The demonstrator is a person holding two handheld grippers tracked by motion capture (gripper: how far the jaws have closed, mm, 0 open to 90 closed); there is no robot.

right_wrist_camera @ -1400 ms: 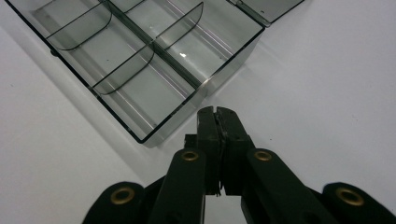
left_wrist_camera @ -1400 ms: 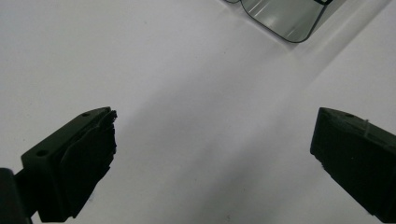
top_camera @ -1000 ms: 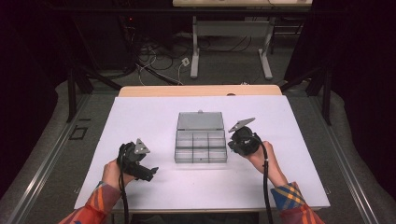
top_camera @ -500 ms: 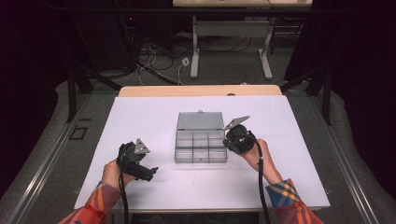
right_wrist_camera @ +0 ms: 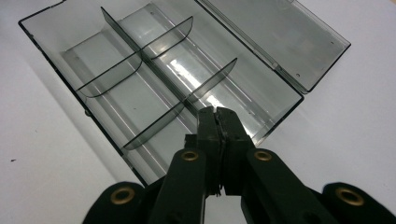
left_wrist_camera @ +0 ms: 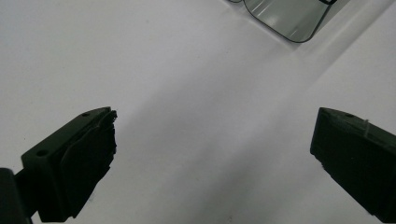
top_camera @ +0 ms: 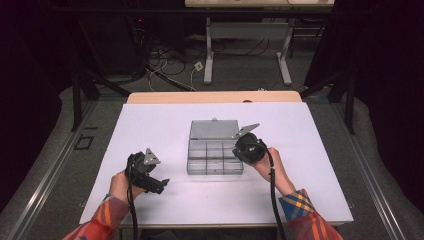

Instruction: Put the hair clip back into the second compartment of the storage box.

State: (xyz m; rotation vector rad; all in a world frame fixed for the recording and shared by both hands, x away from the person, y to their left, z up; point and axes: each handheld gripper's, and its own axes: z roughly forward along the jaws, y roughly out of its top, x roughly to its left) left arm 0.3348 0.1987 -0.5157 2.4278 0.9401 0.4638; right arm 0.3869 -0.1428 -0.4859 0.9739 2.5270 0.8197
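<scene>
Right hand-held gripper (right_wrist_camera: 217,116) clenched, empty, above divider (right_wrist_camera: 180,109) of open box (top_camera: 215,150). Left hand-held gripper (left_wrist_camera: 210,154) released over bare surface (left_wrist_camera: 187,70). Risk: clenched tips knocking divider loose, shoving box.

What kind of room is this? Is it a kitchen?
Not a kitchen; it looks like a lab or workshop. A white work table holds a clear compartment box, tangled cables lie on the floor, and dark curtains hang around.

- White rectangular surface (top_camera: 150,130) with a light wooden strip (top_camera: 210,97) along its far edge
- Tangled cables (top_camera: 167,60) on the grey floor (top_camera: 245,75) beyond
- White-legged table frame (top_camera: 285,55) farther back
</scene>
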